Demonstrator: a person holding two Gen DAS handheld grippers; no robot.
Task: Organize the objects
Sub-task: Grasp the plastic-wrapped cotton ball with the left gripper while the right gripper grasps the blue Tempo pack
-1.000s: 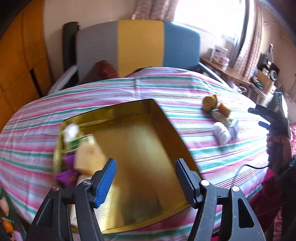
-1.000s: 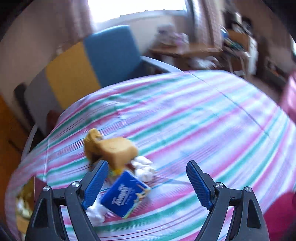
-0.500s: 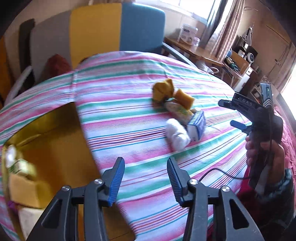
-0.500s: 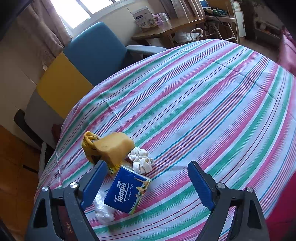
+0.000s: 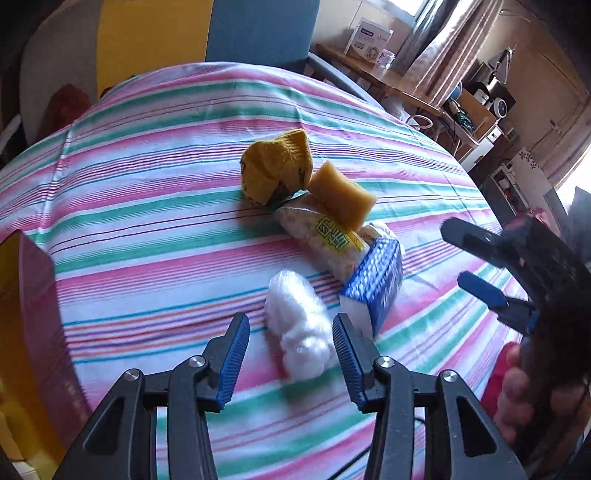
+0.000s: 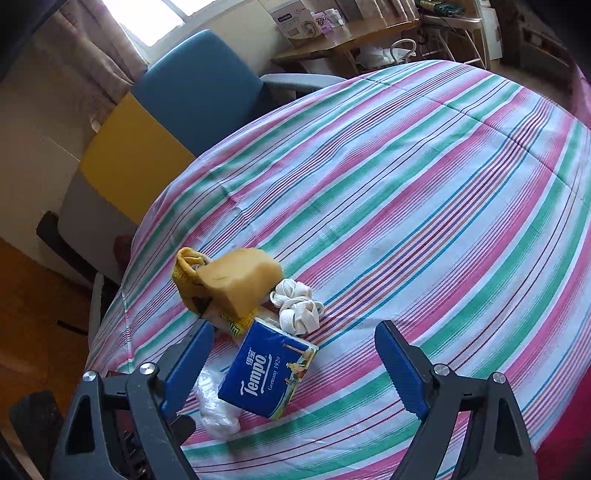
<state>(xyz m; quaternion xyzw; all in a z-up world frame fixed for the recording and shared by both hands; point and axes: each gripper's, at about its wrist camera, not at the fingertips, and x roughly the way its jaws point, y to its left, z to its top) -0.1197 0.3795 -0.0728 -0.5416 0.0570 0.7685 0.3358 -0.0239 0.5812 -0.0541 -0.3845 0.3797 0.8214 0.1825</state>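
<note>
White plastic bundle (image 5: pixel 301 325) now sits between the left gripper (image 5: pixel 290 360) jaws, half-closed and apart, swung from the gold box (image 5: pixel 22 332); right gripper (image 6: pixel 291 363) jaws stand wide, empty.

A striped cloth (image 6: pixel 424 192) in pink, green and white covers the round desk at the centre of a sunlit living room, with an armchair (image 6: pixel 173 110) upholstered in grey, yellow and blue panels drawn up against its far side. Daylight pours through a window (image 6: pixel 147 18) hung with pale patterned curtains (image 5: pixel 443 48), beside which a wooden side table (image 6: pixel 343 44) carries boxes and small bottles. Cream walls (image 6: pixel 33 122) meet a wooden floor (image 6: pixel 33 332), while cluttered shelves (image 5: pixel 491 103) of household goods fill the corner beyond.
</note>
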